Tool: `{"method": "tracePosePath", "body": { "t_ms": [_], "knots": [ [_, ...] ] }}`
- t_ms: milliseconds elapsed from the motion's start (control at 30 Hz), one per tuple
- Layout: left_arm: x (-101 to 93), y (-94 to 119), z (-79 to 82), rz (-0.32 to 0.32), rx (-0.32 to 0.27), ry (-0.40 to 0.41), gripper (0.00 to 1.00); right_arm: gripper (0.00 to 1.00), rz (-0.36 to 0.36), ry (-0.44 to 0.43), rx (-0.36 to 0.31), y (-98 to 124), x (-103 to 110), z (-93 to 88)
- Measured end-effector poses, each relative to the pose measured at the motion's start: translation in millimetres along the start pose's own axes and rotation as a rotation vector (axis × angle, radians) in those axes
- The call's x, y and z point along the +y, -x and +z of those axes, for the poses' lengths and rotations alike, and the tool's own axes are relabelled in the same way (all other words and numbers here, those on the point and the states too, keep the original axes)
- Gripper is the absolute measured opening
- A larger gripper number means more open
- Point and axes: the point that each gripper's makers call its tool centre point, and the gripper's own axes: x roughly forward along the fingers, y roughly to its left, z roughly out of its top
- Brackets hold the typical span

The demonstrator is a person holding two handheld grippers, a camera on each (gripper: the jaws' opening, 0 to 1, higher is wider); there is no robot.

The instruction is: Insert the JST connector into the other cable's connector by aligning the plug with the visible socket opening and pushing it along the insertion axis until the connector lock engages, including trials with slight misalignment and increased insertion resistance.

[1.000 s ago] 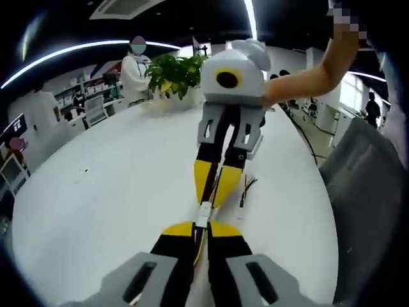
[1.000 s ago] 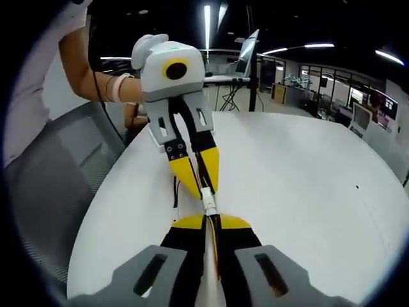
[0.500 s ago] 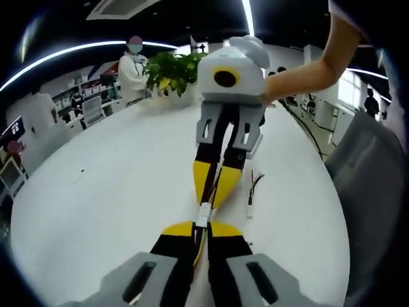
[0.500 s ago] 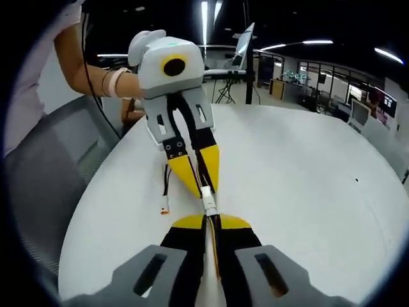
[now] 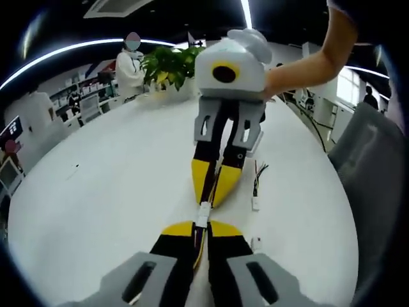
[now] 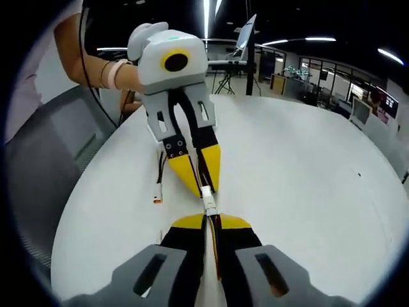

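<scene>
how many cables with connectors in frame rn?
3. One cable in the left gripper, one cable in the right gripper, their white connectors meeting between the tips. A spare cable lies on the table. More may be hidden.

Two grippers, maybe two cables.

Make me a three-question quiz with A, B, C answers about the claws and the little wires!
1. Where does the spare loose cable lie?
A. on the round white table
B. on a chair
C. in a box

2. What colour are the claw tips?
A. red
B. yellow
C. green

3. What are the left claw and right claw doing?
A. hanging open
B. lying flat
C. each shut on a cable, the small white connectors meeting between them

Answers: 1 A, it rests on the tabletop beside the claws. 2 B, the tips show yellow. 3 C, both pinch wires, tip to tip.
</scene>
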Motion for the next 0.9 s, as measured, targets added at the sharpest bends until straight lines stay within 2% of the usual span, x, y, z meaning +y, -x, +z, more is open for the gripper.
{"method": "tracePosePath", "body": {
  "t_ms": [300, 433, 500, 633, 900],
  "knots": [
    [-2.2, -4.2, -8.5, -0.007, 0.006, 0.013, 0.00, 0.03, 0.001, -0.014, -0.001, -2.6, 0.2, -5.2],
    [-1.8, -4.4, -6.9, 0.002, -0.010, 0.009, 0.00, 0.03, -0.005, -0.027, -0.012, -2.3, 1.0, -5.6],
    [-2.7, -4.0, -7.1, 0.005, -0.029, 0.012, 0.00, 0.04, -0.002, -0.065, -0.014, -1.6, 0.7, -6.2],
    [-3.2, -2.8, -7.4, 0.019, -0.056, 0.026, 0.00, 0.04, -0.013, -0.043, -0.006, -2.3, 2.5, -6.1],
    [-3.5, -2.9, -7.1, 0.016, -0.053, 0.030, 0.00, 0.05, -0.027, -0.083, -0.001, -2.0, 1.2, -5.9]
  ]
}}
